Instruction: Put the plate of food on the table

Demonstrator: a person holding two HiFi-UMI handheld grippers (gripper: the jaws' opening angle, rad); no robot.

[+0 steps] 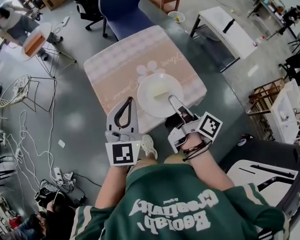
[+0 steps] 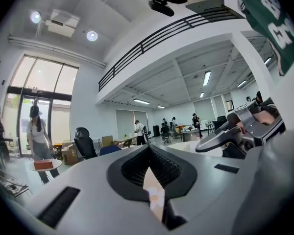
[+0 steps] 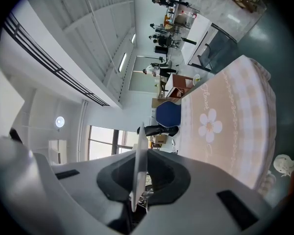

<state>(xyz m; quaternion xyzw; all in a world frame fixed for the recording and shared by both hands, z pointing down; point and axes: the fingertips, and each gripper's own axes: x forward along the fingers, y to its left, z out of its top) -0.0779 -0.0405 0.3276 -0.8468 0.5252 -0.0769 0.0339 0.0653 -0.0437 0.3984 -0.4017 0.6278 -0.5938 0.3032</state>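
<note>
A white plate point(image 1: 157, 90) with pale food lies over the near edge of the small table point(image 1: 115, 64), which has a pink cloth with a white flower. I cannot tell whether the plate rests on the cloth or hangs just above it. My right gripper point(image 1: 174, 100) is shut on the plate's near right rim; in the right gripper view the plate point(image 3: 139, 160) shows edge-on between the jaws, with the table point(image 3: 230, 111) to the right. My left gripper point(image 1: 129, 101) hovers at the table's near edge just left of the plate, shut, with nothing visibly held point(image 2: 149, 148).
A blue chair point(image 1: 122, 6) stands at the table's far side, with a black office chair point(image 1: 85, 1) beside it. A white bench point(image 1: 225, 29) is at the right. At upper left a person point(image 1: 12, 21) stands by a small round table. Cables point(image 1: 45, 176) trail on the floor at left.
</note>
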